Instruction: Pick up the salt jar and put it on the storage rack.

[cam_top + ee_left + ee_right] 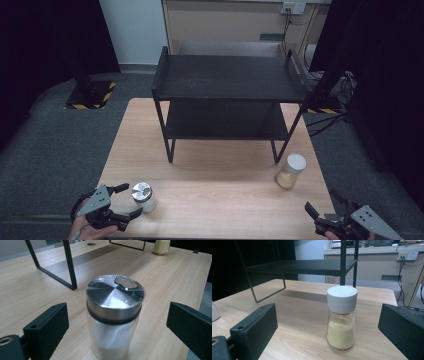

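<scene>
The left gripper (pixel 124 201) is being held low over the near left corner of the light wooden desk (pixel 215 200), its jaws spread wide. Between those jaws, a clear glass shaker with a brushed steel lid and white powder inside (pixel 144 196) is being straddled, upright on the desk; in the left gripper view the shaker (pixel 114 315) is standing midway between the two black jaws, with a clear gap on either side and no contact being made.

The right gripper (pixel 327 205) is being held at the near right corner of the desk, its jaws also spread wide and closing on nothing. Ahead of those jaws, well apart from them, a clear glass jar with a white plastic cap and yellow grains in its lower half (pixel 291 171) is standing upright. In the right gripper view the jar (pixel 341 318) is being framed between the jaws but beyond their tips.

Farther beyond both pairs of jaws, a black metal two-tier shelf rack (pixel 227 80) is standing on the far half of the desk, with both tiers bare.
</scene>
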A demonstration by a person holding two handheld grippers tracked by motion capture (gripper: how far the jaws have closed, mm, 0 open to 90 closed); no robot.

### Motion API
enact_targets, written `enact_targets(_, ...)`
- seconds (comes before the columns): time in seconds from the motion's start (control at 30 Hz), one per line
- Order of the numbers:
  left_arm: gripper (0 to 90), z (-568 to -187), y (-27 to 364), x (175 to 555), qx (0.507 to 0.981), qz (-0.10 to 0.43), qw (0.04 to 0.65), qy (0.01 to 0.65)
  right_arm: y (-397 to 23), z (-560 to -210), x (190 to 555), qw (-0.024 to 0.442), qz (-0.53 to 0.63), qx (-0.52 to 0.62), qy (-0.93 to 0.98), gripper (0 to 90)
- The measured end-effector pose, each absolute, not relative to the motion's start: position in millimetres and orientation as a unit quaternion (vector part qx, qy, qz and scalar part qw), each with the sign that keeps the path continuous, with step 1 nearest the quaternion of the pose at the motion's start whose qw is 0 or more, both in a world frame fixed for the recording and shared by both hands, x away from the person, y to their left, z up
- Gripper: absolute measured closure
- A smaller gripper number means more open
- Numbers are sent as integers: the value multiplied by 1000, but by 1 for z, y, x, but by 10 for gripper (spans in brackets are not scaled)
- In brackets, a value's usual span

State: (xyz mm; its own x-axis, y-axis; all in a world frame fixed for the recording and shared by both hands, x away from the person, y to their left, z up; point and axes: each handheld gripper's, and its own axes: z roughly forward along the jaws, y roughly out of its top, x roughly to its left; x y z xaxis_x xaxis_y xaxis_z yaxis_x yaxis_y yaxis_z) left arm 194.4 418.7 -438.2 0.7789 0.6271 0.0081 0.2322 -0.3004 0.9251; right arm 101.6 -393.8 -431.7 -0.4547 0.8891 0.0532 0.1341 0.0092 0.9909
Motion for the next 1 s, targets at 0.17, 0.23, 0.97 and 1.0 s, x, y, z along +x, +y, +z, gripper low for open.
enact_targets(0.17, 55, -440, 412, 205, 785, 187, 525, 270, -394, -432, 102, 328, 574, 406, 630, 26)
enact_targets(0.23, 75, -441, 410, 209, 785, 185, 525, 272, -394, -432, 102, 328, 575, 406, 630, 26)
enact_targets(0.97, 337, -429, 398, 226, 790, 168, 533, 253, -394, -432, 103, 325, 574, 406, 633, 27)
enact_targets(1.0, 337, -429, 398, 226, 790, 168, 533, 253, -394, -432, 103, 325, 574, 406, 633, 27)
